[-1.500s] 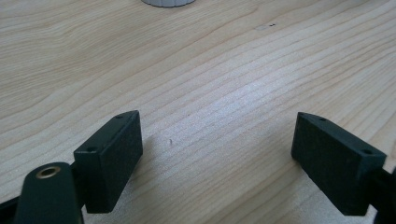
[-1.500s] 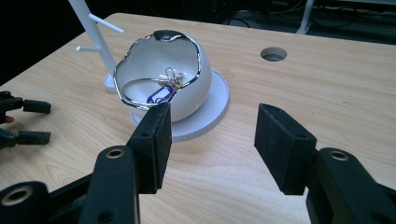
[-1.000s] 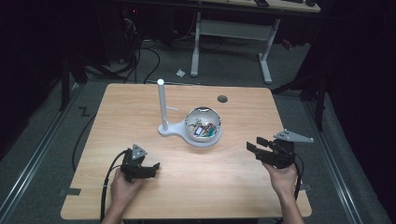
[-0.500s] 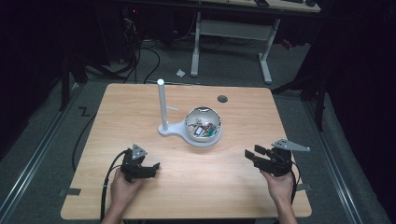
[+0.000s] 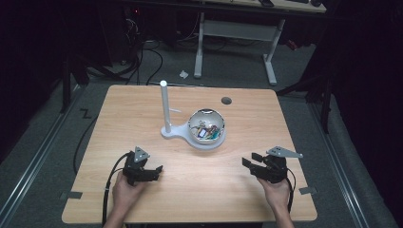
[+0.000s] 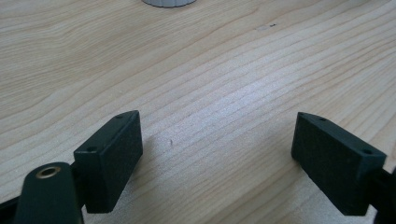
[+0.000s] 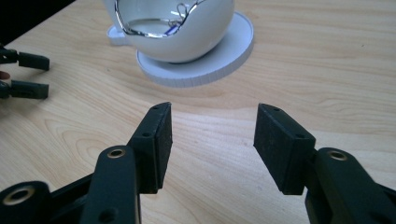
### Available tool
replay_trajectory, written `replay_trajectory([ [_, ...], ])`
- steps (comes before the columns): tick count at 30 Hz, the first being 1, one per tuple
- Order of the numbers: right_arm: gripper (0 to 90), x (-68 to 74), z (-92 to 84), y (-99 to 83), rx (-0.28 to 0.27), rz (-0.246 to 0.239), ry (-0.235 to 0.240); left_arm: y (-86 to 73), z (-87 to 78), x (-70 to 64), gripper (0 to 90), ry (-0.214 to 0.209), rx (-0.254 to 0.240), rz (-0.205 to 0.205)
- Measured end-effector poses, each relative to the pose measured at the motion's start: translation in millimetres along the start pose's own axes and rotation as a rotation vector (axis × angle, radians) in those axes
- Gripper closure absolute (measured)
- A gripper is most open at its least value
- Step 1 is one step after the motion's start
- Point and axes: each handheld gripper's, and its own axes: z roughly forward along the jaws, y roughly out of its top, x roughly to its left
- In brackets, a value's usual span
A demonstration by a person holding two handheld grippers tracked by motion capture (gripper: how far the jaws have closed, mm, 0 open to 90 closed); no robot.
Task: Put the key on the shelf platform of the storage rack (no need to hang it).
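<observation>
A white bowl (image 5: 207, 130) with several small colourful items inside stands on a white base with an upright post (image 5: 164, 105) near the table's middle. In the right gripper view the bowl (image 7: 173, 28) sits just beyond the jaws. My left gripper (image 5: 154, 170) rests low at the front left of the table, open, with bare wood between its jaws (image 6: 217, 154). My right gripper (image 5: 250, 160) is at the front right, open and holding nothing (image 7: 212, 133), pointed toward the bowl. The left gripper (image 7: 28, 74) also shows far off in the right gripper view.
The wooden table (image 5: 142, 104) has a round cable hole (image 5: 226, 100) at the back right. Black cables trail from both grippers over the front edge. A desk frame and cables stand on the dark floor behind the table.
My right gripper has sunk closer to the tabletop and drawn slightly toward the front edge. The left gripper has stayed in place.
</observation>
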Motion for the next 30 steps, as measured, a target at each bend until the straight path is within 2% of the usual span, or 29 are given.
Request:
replay_trajectory([
  [7, 47.3, 1.5, 10.9, -7.5, 0.02, -0.002, -0.005, 0.0, 0.0, -0.1, 16.7, 0.0, 0.0, -0.001],
  [19, 47.2, 5.6, 29.7, -17.9, 0.069, -0.033, -0.042, 0.0, 0.0, -0.1, 16.7, 0.001, 0.0, -0.001],
  [26, 47.2, 5.6, 36.6, -23.3, 0.067, -0.038, -0.053, -0.1, 0.0, -0.1, 16.7, 0.001, 0.0, -0.002],
  [30, 47.2, 6.0, 41.8, -26.6, 0.086, -0.048, -0.069, 0.0, 0.0, 0.0, 16.7, 0.0, 0.0, 0.0],
])
